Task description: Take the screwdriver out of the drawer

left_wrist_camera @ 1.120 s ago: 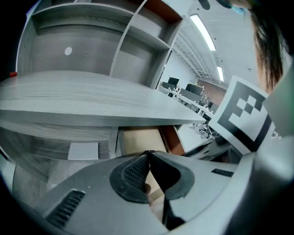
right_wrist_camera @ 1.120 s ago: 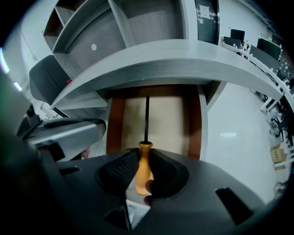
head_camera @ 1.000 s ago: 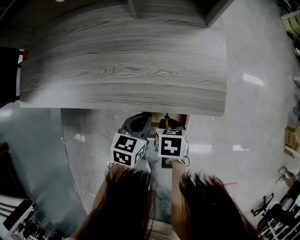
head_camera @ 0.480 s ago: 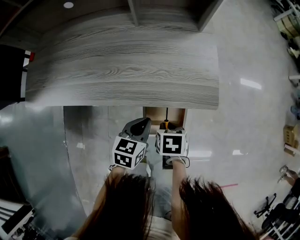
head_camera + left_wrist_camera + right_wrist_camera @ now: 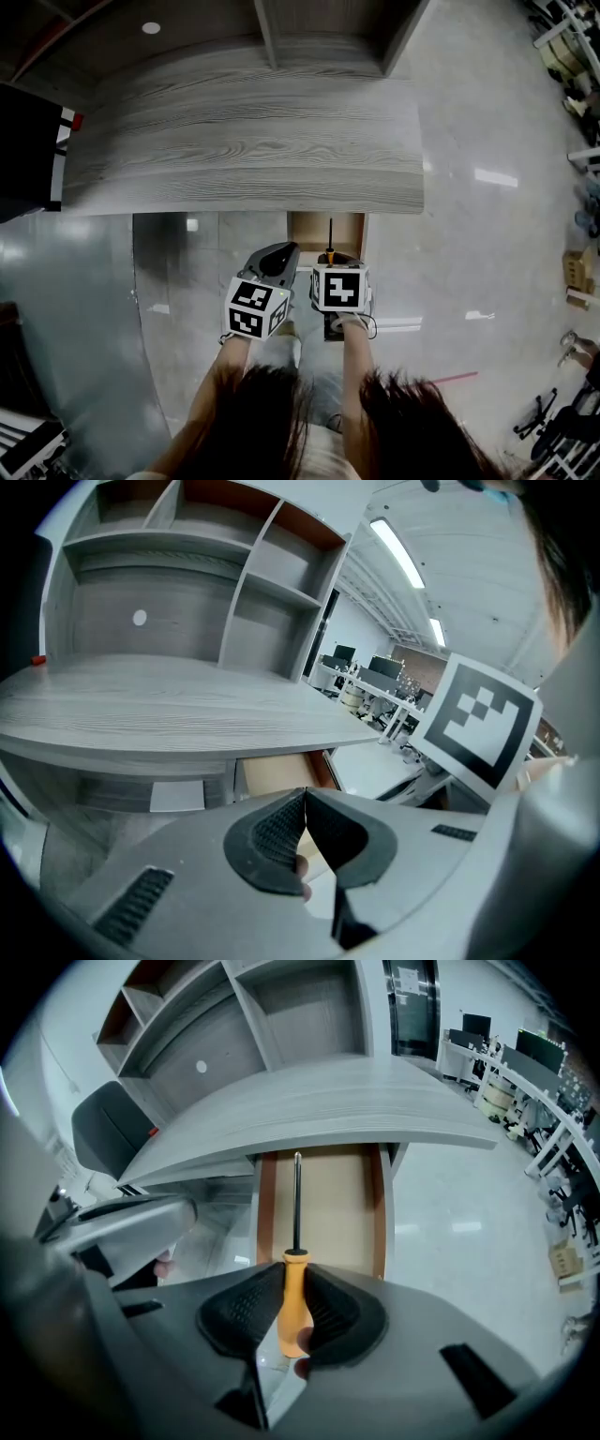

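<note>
A screwdriver [image 5: 293,1290] with an orange handle and a dark shaft sits clamped in my right gripper [image 5: 292,1309], its shaft pointing out over the open wooden drawer [image 5: 367,1211]. In the head view the screwdriver [image 5: 330,246] sticks forward from the right gripper [image 5: 330,262] above the drawer [image 5: 349,225], under the desk edge. My left gripper [image 5: 302,829] is shut with nothing between its pads, and hangs left of the drawer. The left gripper [image 5: 279,257] sits beside the right one in the head view.
A grey wood-grain desk [image 5: 244,141] with shelf compartments [image 5: 225,592] stands ahead. A black chair [image 5: 111,1129] is at the left. Glossy floor [image 5: 478,225] spreads to the right, with office desks and monitors [image 5: 506,1063] in the distance. A person's hair hangs at the bottom of the head view.
The view has pulled back from the desk, showing more of the drawer. The right gripper holds the screwdriver a little higher and clearer of the drawer. The left gripper has barely moved.
</note>
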Motion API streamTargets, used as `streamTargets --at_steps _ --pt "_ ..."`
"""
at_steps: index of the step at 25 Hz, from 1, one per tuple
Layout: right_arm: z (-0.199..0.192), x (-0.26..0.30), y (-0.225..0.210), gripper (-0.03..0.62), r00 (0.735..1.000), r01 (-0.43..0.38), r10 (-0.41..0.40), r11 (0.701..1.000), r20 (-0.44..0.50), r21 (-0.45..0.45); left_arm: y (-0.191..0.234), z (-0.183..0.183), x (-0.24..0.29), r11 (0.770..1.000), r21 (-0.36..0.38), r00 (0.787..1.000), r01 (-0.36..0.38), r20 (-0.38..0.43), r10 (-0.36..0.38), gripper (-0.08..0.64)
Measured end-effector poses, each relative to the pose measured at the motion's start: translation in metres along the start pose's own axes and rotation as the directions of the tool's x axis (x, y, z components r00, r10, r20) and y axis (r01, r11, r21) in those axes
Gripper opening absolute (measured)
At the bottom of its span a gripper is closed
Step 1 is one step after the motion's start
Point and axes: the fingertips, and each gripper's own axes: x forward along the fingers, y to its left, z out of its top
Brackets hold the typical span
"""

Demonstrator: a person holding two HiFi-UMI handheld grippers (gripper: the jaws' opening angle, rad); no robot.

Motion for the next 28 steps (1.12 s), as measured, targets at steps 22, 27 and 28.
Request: streamTargets --at_steps 22,27,28 --pt "0.014 -0.093 0.021 0.087 0.978 0.032 -0.037 0.999 0.203 0.028 -0.04 0.029 -0.069 0.996 0.076 0.995 0.051 0.086 -0.058 0.017" --pt "0.014 -0.119 0.028 0.087 0.964 0.027 -0.03 0.999 0.265 0.017 -0.053 0.038 -0.089 0.993 0.106 0.99 0.052 0.123 -0.065 0.017" --pt "0.014 -0.124 0.029 0.087 0.961 0.026 -0.029 1.0 0.274 0.014 -0.055 0.04 -0.093 0.992 0.111 0.989 0.051 0.13 -0.066 0.017"
